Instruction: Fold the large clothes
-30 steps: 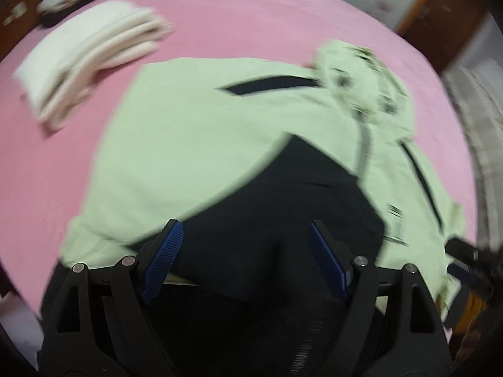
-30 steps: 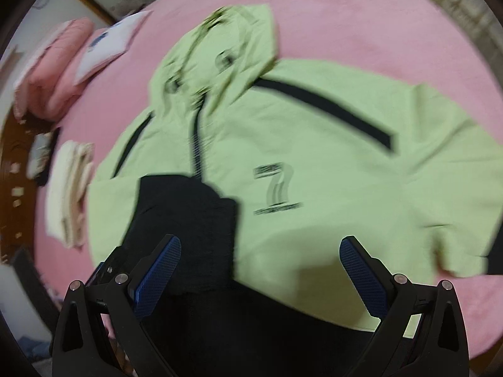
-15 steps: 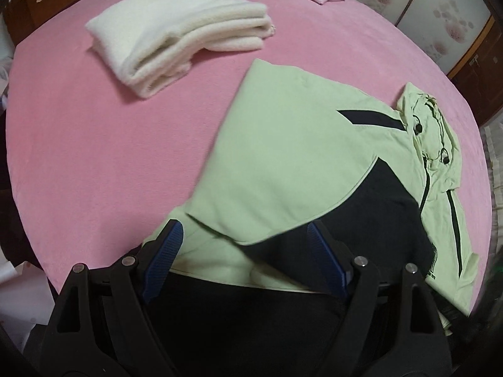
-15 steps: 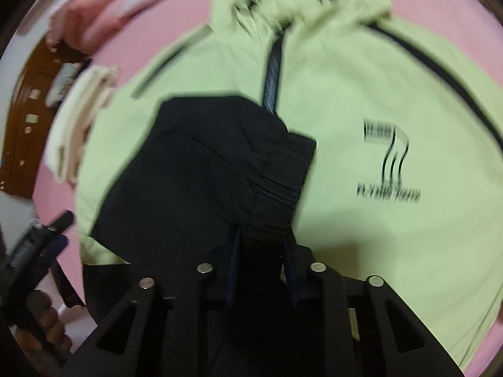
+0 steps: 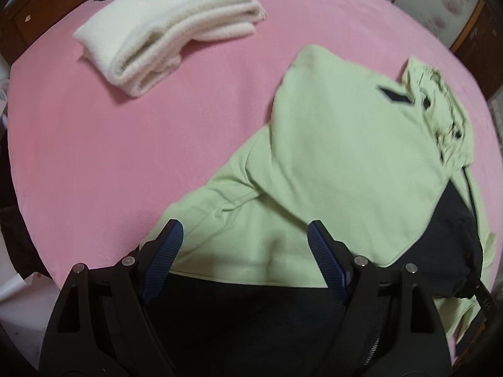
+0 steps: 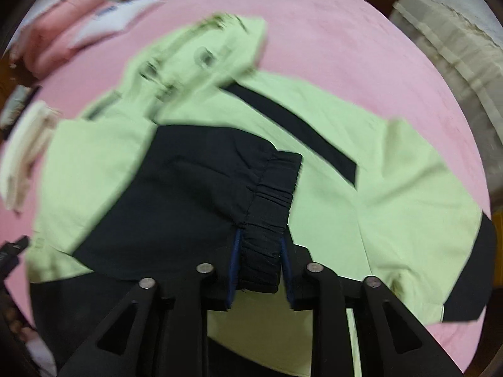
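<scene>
A light green hooded jacket [image 5: 339, 157] with black panels lies spread on the pink bed [image 5: 157, 141]. In the right wrist view the jacket [image 6: 393, 194] shows its hood at the top and one black sleeve folded across the chest. My right gripper [image 6: 259, 238] is shut on that sleeve's black elastic cuff [image 6: 270, 198]. My left gripper [image 5: 245, 235] is open and empty, low over the jacket's green side near the black hem [image 5: 251, 314].
A folded white blanket [image 5: 166, 37] lies on the bed at the far left. Pink pillows [image 6: 66, 22] sit at the bed's head. A wooden cabinet [image 5: 41, 3] stands beyond the bed. A beige rug [image 6: 456, 40] lies off the bed's right side.
My right gripper closed on the black cuff and has carried the sleeve across the chest. My left gripper stayed open and swung left toward the jacket's side.
</scene>
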Demonstrator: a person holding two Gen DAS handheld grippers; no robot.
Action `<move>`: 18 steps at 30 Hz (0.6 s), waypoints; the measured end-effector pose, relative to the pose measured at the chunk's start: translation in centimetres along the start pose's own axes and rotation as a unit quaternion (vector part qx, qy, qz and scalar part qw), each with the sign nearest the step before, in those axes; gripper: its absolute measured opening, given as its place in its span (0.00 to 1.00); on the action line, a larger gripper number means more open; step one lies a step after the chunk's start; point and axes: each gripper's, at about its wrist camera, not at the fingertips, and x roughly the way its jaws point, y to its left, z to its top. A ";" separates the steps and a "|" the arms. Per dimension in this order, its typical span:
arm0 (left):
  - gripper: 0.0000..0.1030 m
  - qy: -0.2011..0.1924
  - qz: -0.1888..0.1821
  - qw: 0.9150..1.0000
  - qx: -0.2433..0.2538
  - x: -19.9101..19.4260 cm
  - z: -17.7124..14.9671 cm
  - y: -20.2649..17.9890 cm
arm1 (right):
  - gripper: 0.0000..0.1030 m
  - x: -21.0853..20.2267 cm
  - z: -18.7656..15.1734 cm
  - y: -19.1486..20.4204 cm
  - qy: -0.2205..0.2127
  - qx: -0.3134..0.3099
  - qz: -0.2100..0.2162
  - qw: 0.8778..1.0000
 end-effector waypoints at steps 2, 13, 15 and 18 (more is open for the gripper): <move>0.77 0.004 0.013 1.000 0.015 0.1 0.0 -0.6 | 0.26 1.3 -0.7 -1.2 0.036 0.013 -0.014 0.999; 0.42 -0.008 -0.115 0.983 0.140 -1.7 2.0 -6.8 | 0.62 -3.9 -0.1 6.2 -0.081 -0.009 0.147 0.986; 0.33 0.034 -0.131 0.978 0.157 0.1 2.4 -8.1 | 0.26 -1.5 -0.2 8.2 -0.041 0.015 0.259 0.965; 0.27 0.129 -0.143 0.967 0.169 3.8 2.6 -9.4 | 0.03 3.4 -0.9 10.6 0.036 0.054 0.311 0.948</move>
